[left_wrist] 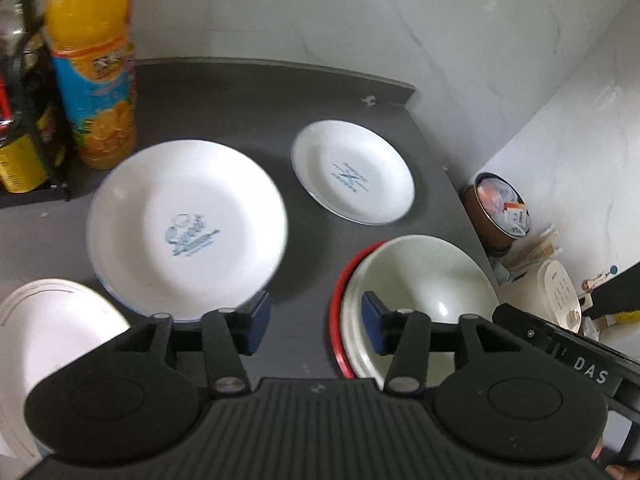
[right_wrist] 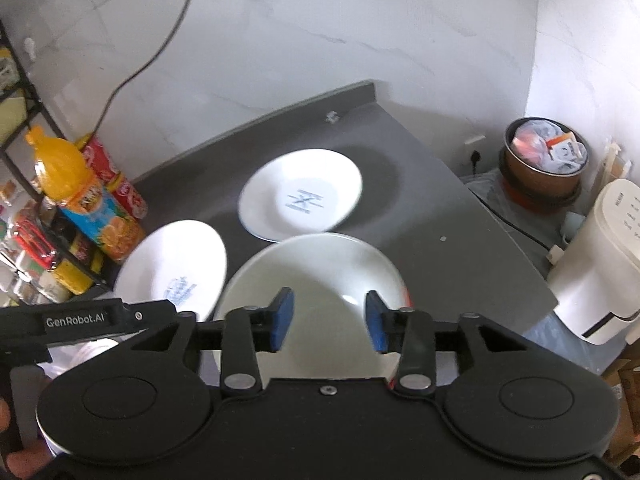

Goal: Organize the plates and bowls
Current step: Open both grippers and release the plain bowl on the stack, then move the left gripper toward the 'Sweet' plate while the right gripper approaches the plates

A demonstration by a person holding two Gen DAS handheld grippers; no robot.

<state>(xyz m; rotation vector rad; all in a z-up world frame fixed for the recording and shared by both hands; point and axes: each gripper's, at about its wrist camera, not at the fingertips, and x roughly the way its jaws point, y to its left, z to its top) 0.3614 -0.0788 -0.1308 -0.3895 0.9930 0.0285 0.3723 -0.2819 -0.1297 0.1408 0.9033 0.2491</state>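
On the dark grey desk (left_wrist: pixel 224 92) lie two white plates with blue logos: a large plate (left_wrist: pixel 186 226) near-left and a smaller plate (left_wrist: pixel 352 172) farther right. A pale bowl (left_wrist: pixel 420 276) sits on a red-rimmed plate (left_wrist: pixel 339 312) at near right. Only the left view shows a white bowl (left_wrist: pixel 44 340), cut off at the left edge. Left tool (left_wrist: pixel 316 322) and right tool (right_wrist: pixel 329 322) both hang with fingers apart, empty.

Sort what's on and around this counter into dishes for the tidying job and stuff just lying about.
For the job: large logo plate; smaller logo plate; pale bowl resting on a red-rimmed plate; white dish at near left.

Lying about: orange drink bottle; rack of cans; brown pot; white appliance.
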